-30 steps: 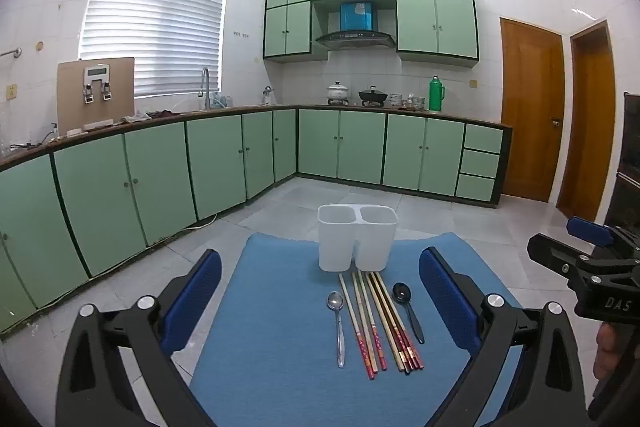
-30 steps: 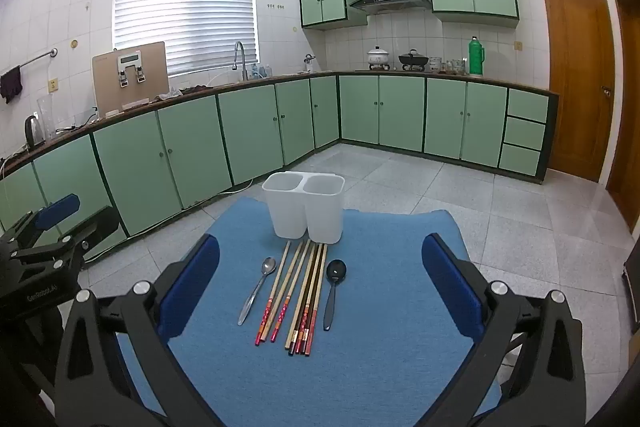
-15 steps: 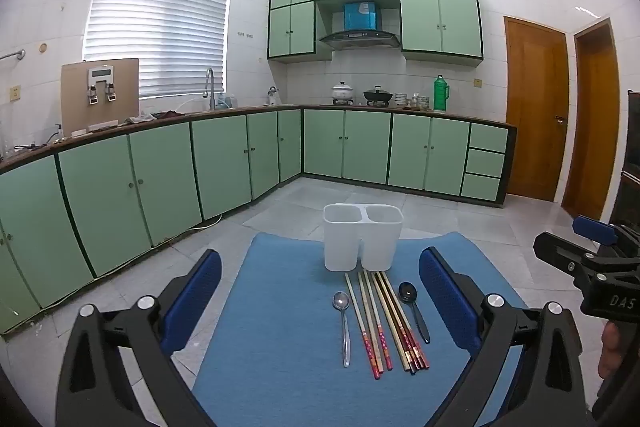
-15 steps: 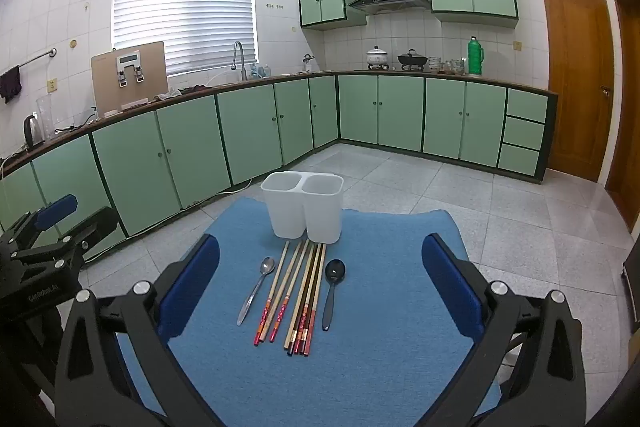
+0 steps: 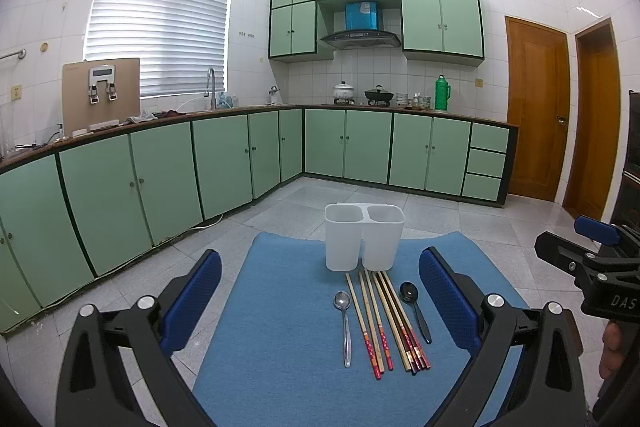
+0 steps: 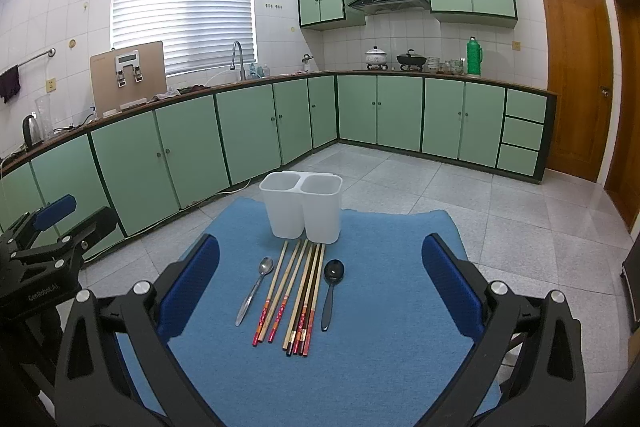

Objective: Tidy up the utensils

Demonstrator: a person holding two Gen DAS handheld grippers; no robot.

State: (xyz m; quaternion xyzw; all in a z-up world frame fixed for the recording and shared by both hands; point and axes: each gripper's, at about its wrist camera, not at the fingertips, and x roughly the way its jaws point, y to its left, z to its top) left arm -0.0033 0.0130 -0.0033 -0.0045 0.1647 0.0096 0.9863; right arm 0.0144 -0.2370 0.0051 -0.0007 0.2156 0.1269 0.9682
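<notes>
A white two-compartment utensil holder [image 5: 363,237] [image 6: 304,205] stands upright and empty at the far end of a blue mat [image 5: 280,327] [image 6: 380,347]. In front of it lie a silver spoon [image 5: 344,323] [image 6: 254,291], several chopsticks [image 5: 384,323] [image 6: 296,297] and a black spoon [image 5: 414,309] [image 6: 331,291], side by side. My left gripper [image 5: 320,303] is open and empty, above the mat's near part. My right gripper [image 6: 320,291] is open and empty too, held over the utensils. Each gripper shows at the edge of the other's view.
The mat lies on a grey surface matching the tiled kitchen floor [image 6: 500,219]. Green cabinets [image 5: 140,195] run along the left and back walls, with a sink tap, pots and a green flask on the counter. Wooden doors [image 5: 536,115] stand at the right.
The left wrist view has shifted slightly, so the holder and utensils sit a little further right and lower. The right gripper has barely moved. Both stay open.
</notes>
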